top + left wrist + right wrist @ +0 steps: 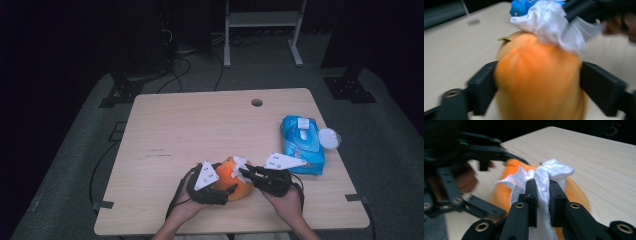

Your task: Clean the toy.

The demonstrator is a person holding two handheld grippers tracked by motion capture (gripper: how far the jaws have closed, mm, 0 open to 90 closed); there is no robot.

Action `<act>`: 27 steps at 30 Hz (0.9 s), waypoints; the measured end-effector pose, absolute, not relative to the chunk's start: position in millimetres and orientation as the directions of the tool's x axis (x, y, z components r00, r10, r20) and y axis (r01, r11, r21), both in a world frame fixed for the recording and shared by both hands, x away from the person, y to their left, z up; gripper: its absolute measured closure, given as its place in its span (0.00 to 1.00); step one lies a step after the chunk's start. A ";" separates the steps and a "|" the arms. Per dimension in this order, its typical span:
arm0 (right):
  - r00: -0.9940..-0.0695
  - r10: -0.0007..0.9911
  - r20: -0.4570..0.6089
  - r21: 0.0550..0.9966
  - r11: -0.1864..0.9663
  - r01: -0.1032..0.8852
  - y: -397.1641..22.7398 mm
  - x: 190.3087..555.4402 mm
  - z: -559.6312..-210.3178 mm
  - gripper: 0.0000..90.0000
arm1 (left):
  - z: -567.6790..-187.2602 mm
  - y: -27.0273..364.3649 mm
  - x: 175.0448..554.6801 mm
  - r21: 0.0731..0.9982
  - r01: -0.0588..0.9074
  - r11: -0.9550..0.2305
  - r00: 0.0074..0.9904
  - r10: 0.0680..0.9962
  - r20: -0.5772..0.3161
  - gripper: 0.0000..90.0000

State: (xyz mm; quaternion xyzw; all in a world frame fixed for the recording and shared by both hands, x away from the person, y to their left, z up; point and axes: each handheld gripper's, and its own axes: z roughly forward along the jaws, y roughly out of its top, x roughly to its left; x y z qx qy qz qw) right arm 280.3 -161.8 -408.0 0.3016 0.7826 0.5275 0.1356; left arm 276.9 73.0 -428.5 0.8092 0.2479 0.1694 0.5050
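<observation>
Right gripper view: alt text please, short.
The right gripper has its black fingers shut on a crumpled white wipe, pressed against an orange pumpkin-like object on a light wooden table. At left, blurred, the left gripper reaches around the orange object.

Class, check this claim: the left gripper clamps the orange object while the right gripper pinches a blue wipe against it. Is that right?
One detail is wrong: the wipe is white, not blue, as the right gripper view shows. The rest holds: the left gripper clamps the orange object while the right gripper pinches the wipe against it.
</observation>
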 end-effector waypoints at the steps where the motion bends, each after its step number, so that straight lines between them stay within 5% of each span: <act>1: -0.795 0.598 0.101 0.910 0.267 0.317 -158.2 278.6 -406.6 0.88 | -429.2 71.7 277.3 0.898 0.255 -0.359 0.807 0.590 0.007 0.15; 6: -0.785 0.615 0.075 0.911 0.278 0.305 -158.0 282.1 -404.3 0.88 | -429.9 72.6 272.8 0.900 0.174 -0.400 0.807 0.581 0.102 0.35; 13: -0.758 0.638 0.134 0.912 0.220 0.347 -174.3 286.2 -405.7 0.88 | -426.0 68.6 267.4 0.880 0.032 -0.474 0.810 0.528 0.255 0.36; 17: -0.806 0.583 0.101 0.919 0.257 0.300 -160.0 278.7 -401.5 0.88 | -425.4 74.5 276.1 0.902 0.159 -0.401 0.829 0.550 0.098 0.19; 19: -0.801 0.591 0.100 0.908 0.275 0.316 -158.7 281.1 -408.3 0.88 | -427.0 77.5 278.3 0.905 0.197 -0.378 0.826 0.561 0.054 0.20; 22: -0.794 0.598 0.110 0.910 0.261 0.323 -159.7 279.4 -406.7 0.88 | -428.9 71.8 270.0 0.896 0.106 -0.430 0.828 0.538 0.160 0.35; 27: -0.809 0.585 0.051 0.915 0.297 0.272 -155.5 274.4 -398.1 0.87 | -428.5 69.4 265.5 0.884 0.051 -0.465 0.844 0.494 0.212 0.38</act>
